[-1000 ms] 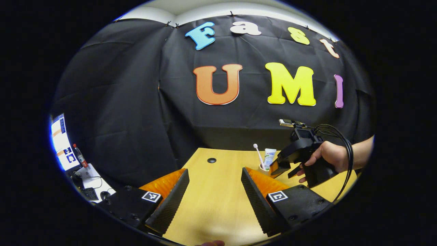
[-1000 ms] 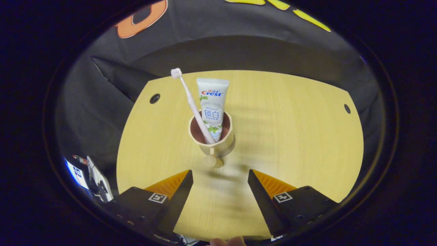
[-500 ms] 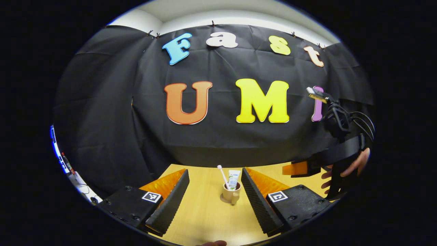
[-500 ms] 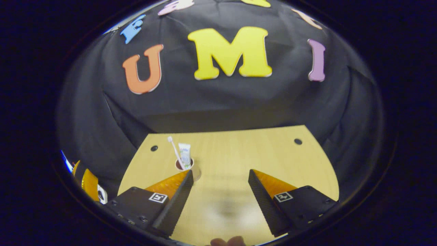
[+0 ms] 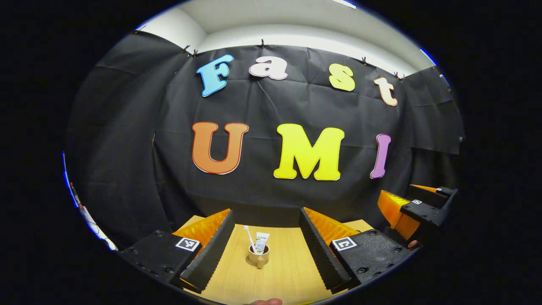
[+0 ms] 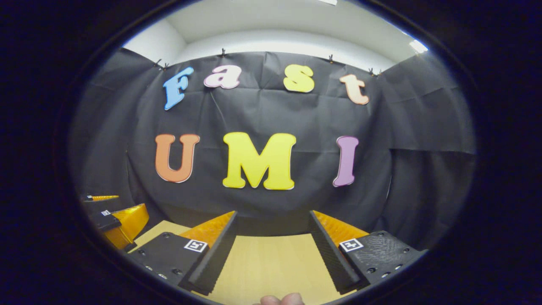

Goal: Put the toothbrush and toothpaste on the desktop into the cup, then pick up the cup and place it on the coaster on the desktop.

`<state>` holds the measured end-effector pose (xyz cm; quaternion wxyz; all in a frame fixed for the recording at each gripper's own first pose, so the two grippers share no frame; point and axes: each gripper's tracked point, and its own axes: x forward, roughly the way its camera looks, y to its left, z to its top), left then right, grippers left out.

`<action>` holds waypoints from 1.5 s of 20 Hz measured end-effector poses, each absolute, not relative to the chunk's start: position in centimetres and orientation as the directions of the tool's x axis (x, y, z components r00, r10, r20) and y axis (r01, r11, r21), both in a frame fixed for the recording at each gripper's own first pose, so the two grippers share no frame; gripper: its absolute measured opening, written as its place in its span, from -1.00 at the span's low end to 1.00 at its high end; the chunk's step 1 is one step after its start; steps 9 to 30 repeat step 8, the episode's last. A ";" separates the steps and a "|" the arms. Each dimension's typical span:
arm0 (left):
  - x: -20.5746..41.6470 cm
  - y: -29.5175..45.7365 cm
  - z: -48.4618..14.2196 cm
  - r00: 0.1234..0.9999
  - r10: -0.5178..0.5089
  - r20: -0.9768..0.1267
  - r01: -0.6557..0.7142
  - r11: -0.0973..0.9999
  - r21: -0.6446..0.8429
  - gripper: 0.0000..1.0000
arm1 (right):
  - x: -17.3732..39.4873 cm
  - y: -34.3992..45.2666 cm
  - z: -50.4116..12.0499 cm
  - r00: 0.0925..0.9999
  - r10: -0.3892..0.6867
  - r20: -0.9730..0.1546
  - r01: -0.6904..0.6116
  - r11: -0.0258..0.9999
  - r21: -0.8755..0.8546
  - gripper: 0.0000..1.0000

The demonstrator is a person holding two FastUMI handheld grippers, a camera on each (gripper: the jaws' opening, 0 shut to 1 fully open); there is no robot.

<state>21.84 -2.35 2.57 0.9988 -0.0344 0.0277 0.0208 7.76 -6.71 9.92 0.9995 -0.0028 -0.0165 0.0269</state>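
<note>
A small tan cup (image 5: 258, 255) stands upright on the wooden desktop (image 5: 292, 271), its handle facing me. A white toothbrush (image 5: 248, 234) and a white toothpaste tube (image 5: 261, 241) stick up out of it. Under the cup is a faint darker round patch; I cannot tell coaster from shadow. In the left gripper view my left gripper (image 5: 266, 212) is open, well back from the cup, which sits far ahead between its fingers. My right gripper (image 6: 273, 214) is open over bare desktop (image 6: 271, 262), holding nothing. It also appears as the right gripper (image 5: 408, 203) at the right edge.
The black cloth wall rises just behind the desk's far edge. In the right gripper view the left gripper (image 6: 112, 214) shows at the left edge, level with the right one. A fingertip (image 6: 281, 299) shows at the bottom rim.
The right gripper has drawn back from the cup and tilted up, so the cup has left its view. The left gripper also pulled back and tilted up; the cup looks smaller.
</note>
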 end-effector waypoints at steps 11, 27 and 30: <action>20.7 -2.8 2.8 0.998 0.045 -0.042 -0.047 0.998 -0.046 0.95 | 7.7 -7.3 10.5 0.997 0.065 0.039 -0.067 0.997 0.043 0.93; 20.7 -2.8 2.8 0.998 0.045 -0.042 -0.047 0.998 -0.046 0.95 | 7.7 -7.3 10.5 0.997 0.065 0.039 -0.067 0.997 0.043 0.93; 20.7 -2.8 2.8 0.998 0.045 -0.042 -0.047 0.998 -0.046 0.95 | 7.7 -7.3 10.5 0.997 0.065 0.039 -0.067 0.997 0.043 0.93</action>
